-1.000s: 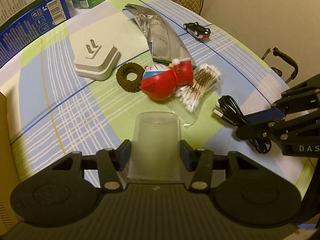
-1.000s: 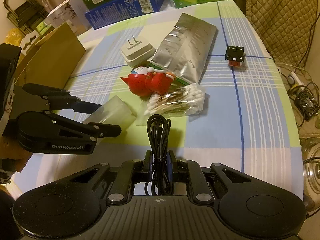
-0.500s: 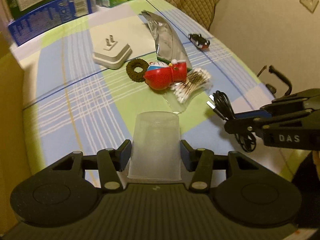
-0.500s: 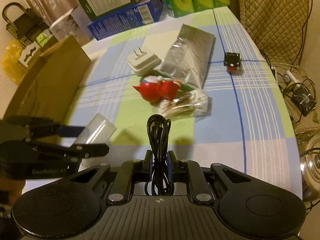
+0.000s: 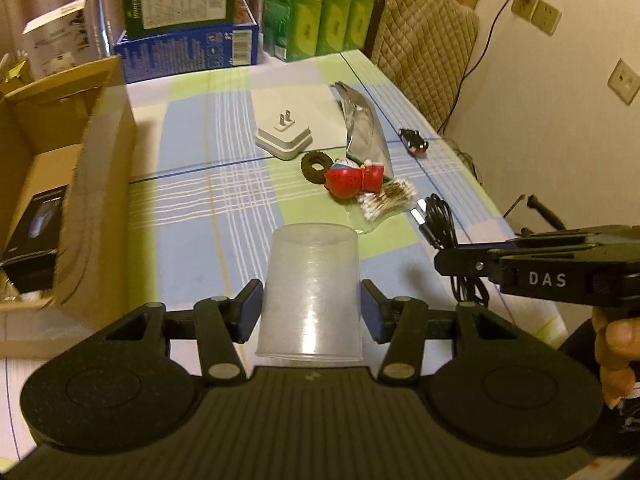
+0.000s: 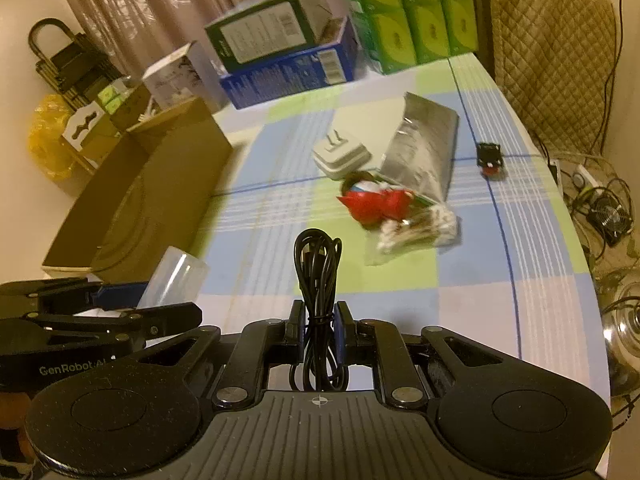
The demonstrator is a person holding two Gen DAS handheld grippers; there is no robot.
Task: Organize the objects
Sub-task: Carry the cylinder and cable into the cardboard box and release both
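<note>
Checked cloth in blue, green and white covers the counter (image 5: 224, 216), lit warm and dim. Nearest, the left gripper (image 5: 310, 308) has its fingers (image 5: 250, 310) pinching a clear plastic cup (image 5: 310, 292), held upside down with its closed base pointing forward and its rim toward the camera. Just to its right, the right gripper (image 6: 318, 330) has its fingers pressed tight on a coiled black cable (image 6: 318, 276), whose loops run forward along the fingers.

Both items ride clear of the cloth. An open cardboard box (image 5: 80, 184) sits on the left edge of the counter, and it looks the likely place to put them. It lies left and slightly ahead of the cup, so the left hand is much the nearer; the right hand would have to cross past the left to reach it. The cup's long axis runs along the fingers, so tipping it over the box wall should be enough.

Further out, near the middle of the cloth, lie a bag of cotton swabs (image 5: 386, 200), a red toy figure (image 5: 352, 180), a dark ring (image 5: 316, 166), a white plug adapter (image 5: 283, 138) and a silver foil pouch (image 5: 364, 128), with a small toy car (image 5: 415, 142) apart near the right edge. Beyond them stand stacked cartons (image 5: 188, 40), green packs (image 5: 320, 8) and a quilted chair (image 5: 428, 52) against curtains.
</note>
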